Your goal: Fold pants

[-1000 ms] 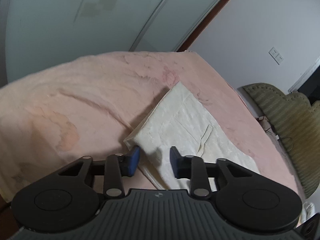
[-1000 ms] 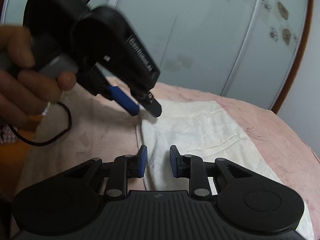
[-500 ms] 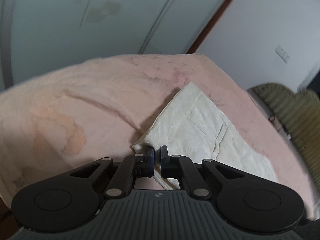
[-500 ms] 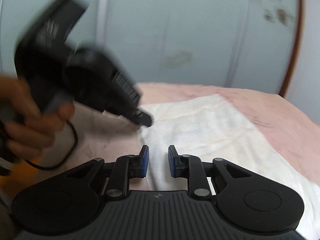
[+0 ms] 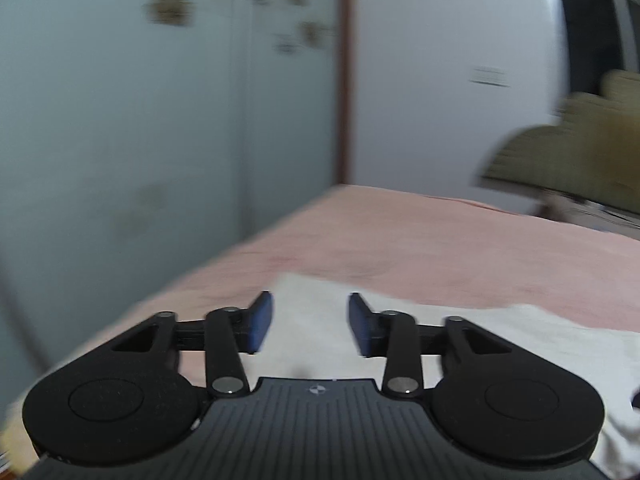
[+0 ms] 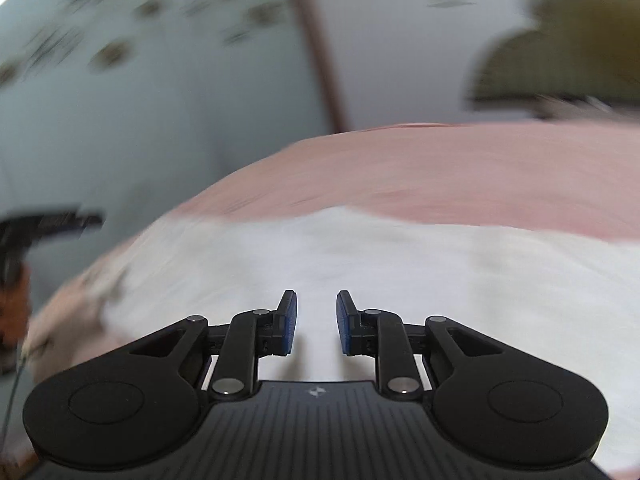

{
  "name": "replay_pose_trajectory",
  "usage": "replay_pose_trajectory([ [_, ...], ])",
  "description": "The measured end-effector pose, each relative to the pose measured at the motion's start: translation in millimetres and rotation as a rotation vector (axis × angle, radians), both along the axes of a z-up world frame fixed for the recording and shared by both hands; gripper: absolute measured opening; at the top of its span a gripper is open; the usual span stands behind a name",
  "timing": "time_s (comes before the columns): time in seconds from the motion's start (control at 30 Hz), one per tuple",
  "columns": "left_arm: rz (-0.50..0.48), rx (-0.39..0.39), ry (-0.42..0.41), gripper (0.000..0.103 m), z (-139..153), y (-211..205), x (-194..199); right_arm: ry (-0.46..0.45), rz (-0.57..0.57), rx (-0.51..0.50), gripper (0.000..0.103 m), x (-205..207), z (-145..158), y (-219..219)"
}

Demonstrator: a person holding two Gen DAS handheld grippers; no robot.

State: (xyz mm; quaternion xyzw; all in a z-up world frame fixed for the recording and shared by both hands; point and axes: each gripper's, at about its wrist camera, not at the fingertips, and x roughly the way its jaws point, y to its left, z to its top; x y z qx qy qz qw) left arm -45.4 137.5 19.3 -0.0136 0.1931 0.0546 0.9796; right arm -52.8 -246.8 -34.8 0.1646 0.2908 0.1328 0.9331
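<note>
One pair of cream-white pants (image 5: 500,336) lies flat on the pink bed (image 5: 420,240), both views smeared by motion blur. Left tool (image 5: 310,322): fingers spread wide, nothing between the blue pads (image 5: 260,322); the pants lie under and beyond the tips, with one corner of the cloth poking out just past them and the rest running off to the tool's right side. Whether the pads touch the cloth cannot be told. Right tool (image 6: 316,322): fingers parted by a narrower gap, also gripping nothing; here the pants (image 6: 360,264) fill the space below and ahead of the tips, spreading to either side of the tool, their far edge giving way to bare pink bed (image 6: 460,176). Count: two tools, one garment, one bed. Beyond the bed from the pants, a pale wardrobe door (image 5: 120,140) with small brown motifs, a brown frame strip (image 5: 346,80), and an olive-green headboard or chair back (image 5: 560,160), too blurred to name surely. A dark blurred object (image 6: 44,224) shows beside the pants' left edge in the right wrist view.
</note>
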Motion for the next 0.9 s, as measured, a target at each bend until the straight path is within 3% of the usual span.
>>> replay_pose_trajectory([
  [0.07, -0.105, -0.018, 0.038, 0.052, -3, -26, 12, 0.109, -0.061, 0.011, 0.021, -2, -12, -29],
  [0.17, -0.259, 0.003, 0.102, 0.053, -15, -73, 25, 0.050, -0.218, 0.093, 0.021, -33, -11, -73],
  [0.33, -0.453, 0.086, 0.122, 0.057, -41, -137, 21, -0.004, -0.721, 0.233, 0.024, -100, -10, -173],
  [0.43, -0.518, 0.145, 0.108, 0.058, -62, -160, 16, 0.039, -0.909, 0.292, 0.024, -134, -16, -213],
  [0.53, -0.550, 0.188, 0.113, 0.061, -78, -175, 13, 0.093, -0.984, 0.359, 0.030, -153, -34, -234],
  [0.6, -0.564, 0.192, 0.142, 0.061, -86, -179, 16, 0.083, -0.982, 0.414, 0.033, -156, -46, -238],
  [0.7, -0.573, 0.193, 0.174, 0.062, -92, -181, 20, 0.069, -0.979, 0.392, 0.034, -148, -51, -245],
  [0.9, -0.581, 0.209, 0.161, 0.071, -95, -180, 17, 0.027, -1.026, 0.383, 0.036, -120, -49, -261],
])
